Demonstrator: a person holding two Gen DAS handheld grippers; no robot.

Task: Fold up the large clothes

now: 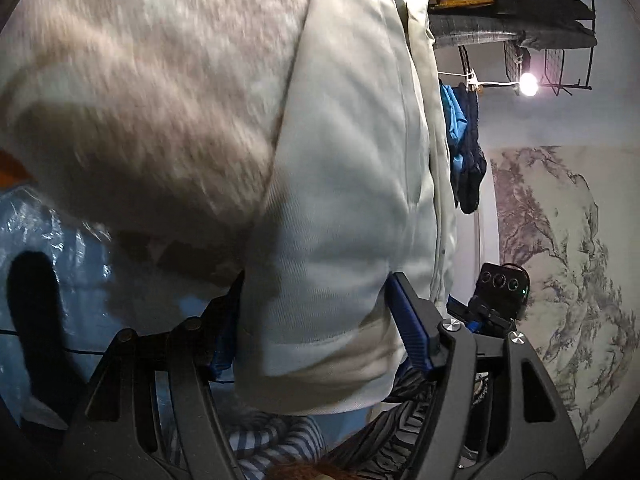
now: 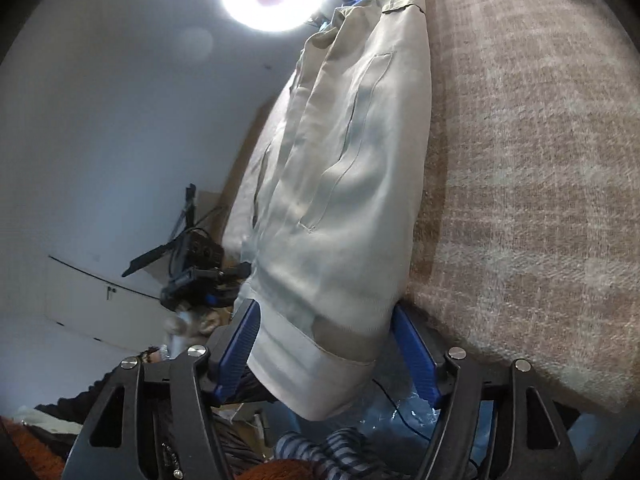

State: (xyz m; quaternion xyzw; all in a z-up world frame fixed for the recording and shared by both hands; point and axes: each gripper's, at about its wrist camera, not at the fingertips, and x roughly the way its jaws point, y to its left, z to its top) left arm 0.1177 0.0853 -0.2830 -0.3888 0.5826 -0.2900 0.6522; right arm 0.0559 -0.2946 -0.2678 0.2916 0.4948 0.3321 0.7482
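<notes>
Left wrist view: a pale jacket [image 1: 360,184] is spread on a woolly blanket [image 1: 140,80], its hem lying between the released jaws of the left gripper [image 1: 316,320]; pads are not seen pressing. The right gripper [image 2: 324,344] likewise stands open around the hem. Both corners should be pinched evenly before folding. Striped cloth [image 2: 340,456] and crinkled plastic [image 1: 80,260] crowd the near edge.

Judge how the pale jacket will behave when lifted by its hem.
The pale jacket probably droops: its cloth already creases between each tool's fingers. It looks thick, so likely bulky rather than light. The ribbed hem should grip well against the left tool pads.
</notes>
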